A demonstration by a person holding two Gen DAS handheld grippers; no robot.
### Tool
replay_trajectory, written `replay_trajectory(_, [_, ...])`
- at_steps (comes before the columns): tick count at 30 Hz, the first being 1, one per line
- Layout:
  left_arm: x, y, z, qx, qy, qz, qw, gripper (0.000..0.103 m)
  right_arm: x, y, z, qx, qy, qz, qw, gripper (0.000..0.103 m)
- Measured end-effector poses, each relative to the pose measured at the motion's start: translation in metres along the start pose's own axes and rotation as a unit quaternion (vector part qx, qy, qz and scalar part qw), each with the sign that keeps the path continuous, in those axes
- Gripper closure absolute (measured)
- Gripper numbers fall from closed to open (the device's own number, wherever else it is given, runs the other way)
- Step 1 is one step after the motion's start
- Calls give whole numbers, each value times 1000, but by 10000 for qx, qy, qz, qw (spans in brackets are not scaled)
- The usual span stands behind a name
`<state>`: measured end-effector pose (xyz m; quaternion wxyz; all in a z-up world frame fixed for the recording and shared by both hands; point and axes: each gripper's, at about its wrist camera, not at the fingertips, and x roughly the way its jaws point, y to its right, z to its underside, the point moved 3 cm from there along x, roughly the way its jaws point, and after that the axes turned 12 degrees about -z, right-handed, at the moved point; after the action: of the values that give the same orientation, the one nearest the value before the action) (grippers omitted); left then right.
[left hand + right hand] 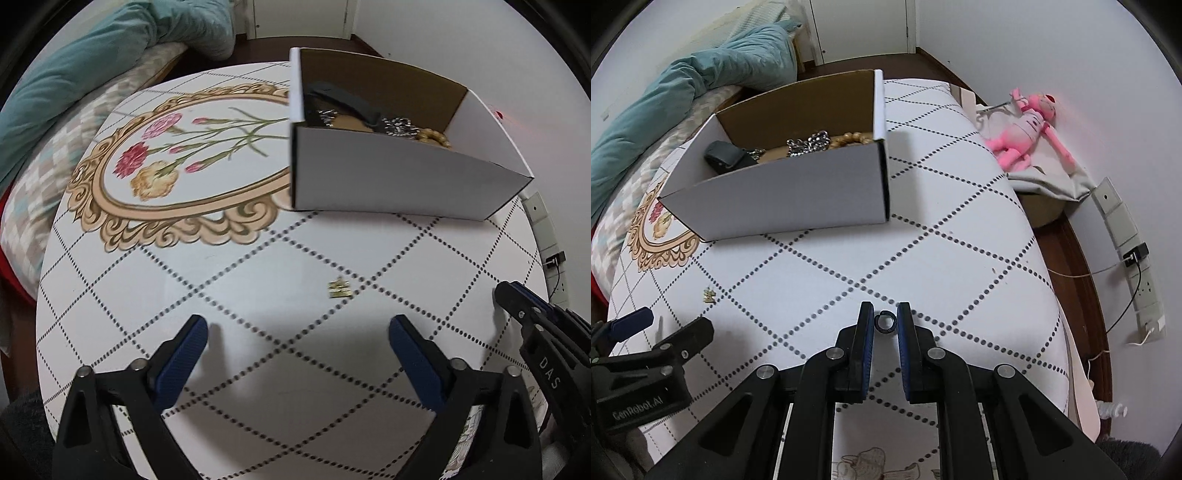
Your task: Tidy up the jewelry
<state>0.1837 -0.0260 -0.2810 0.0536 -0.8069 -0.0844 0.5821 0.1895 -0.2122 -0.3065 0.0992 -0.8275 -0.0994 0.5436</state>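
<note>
A white cardboard box (388, 181) stands on the table at the far side. It holds a black strap (720, 155), a silver chain (809, 142) and a wooden bead bracelet (849, 139). My right gripper (885, 314) is shut on a small dark ring (885, 322) held between its blue pads, just above the tablecloth. My left gripper (298, 325) stands open over the cloth, nothing between its fingers. A small gold piece of jewelry (339, 288) lies on the cloth just beyond the left fingertips, also seen in the right wrist view (709, 294).
The tablecloth (258, 258) has a dotted diamond grid and a framed flower print (166, 158) left of the box. A teal blanket (92, 74) lies on bedding beyond the left edge. A pink plush toy (1027, 129) and a wall power strip (1126, 236) are off to the right.
</note>
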Motion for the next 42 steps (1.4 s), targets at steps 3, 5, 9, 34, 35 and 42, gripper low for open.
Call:
replay_trajectory(3, [2, 3, -2, -21, 37, 31, 10000, 20, 1, 2, -1, 28, 5, 1, 10000, 90])
replay_trajectory(5, [3, 5, -3, -14, 47, 13, 10000, 27, 1, 0, -1, 32, 7, 10, 10000, 90])
replay_trajectory(9, [2, 7, -4, 50, 211, -98, 9997, 43, 3, 1, -1, 61, 2, 18, 10000, 90])
replay_trajectory(34, [-11, 5, -8, -39, 538, 275, 9982, 101, -6, -1, -3, 72, 113, -10, 9999, 90])
replay_trajectory(35, [-14, 5, -7, -47, 560, 289, 9980, 101, -7, -1, -3, 72, 124, -19, 9999, 90])
replay_trajectory(42, [-19, -3, -7, -205, 571, 385, 9974, 97, -12, -3, -5, 82, 164, -74, 9998, 90])
